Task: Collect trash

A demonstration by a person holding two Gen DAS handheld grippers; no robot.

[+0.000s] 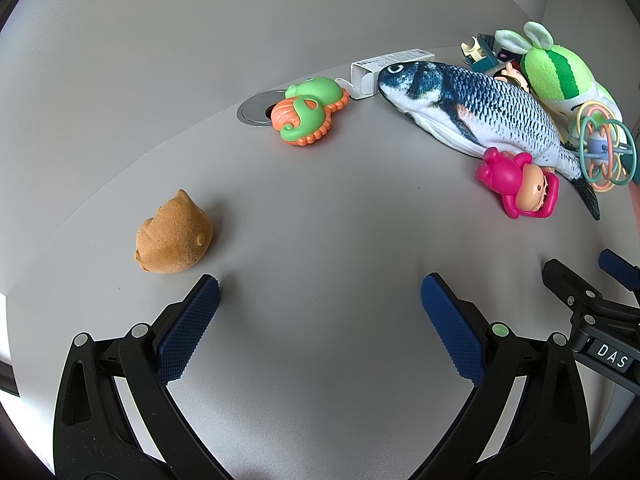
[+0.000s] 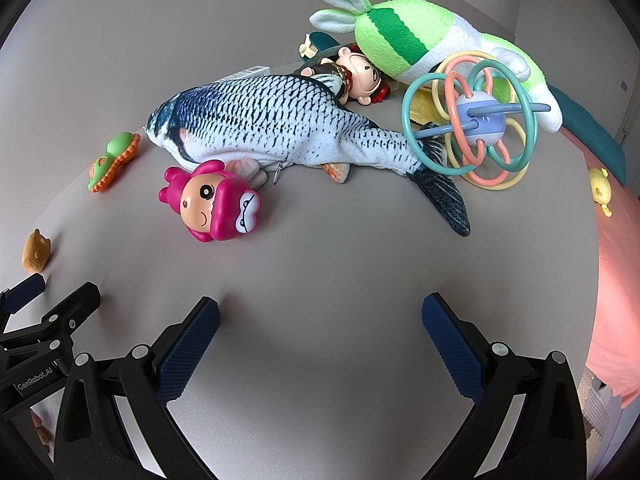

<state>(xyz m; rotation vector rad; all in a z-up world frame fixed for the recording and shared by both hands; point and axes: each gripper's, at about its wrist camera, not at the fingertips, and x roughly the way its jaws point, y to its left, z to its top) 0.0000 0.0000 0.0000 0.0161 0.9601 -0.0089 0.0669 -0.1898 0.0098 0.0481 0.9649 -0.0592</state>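
Hovering over table, both tongs wide and empty: left gripper, right gripper. Likely trash: opened white carton at far edge, just behind fish head, beside green-orange toy; barely visible from right wrist. Reach with left, passing between toy and fish; pinch across narrow sides, light squeeze, since carton probably crushes. Avoid nudging fish. Bin not seen.
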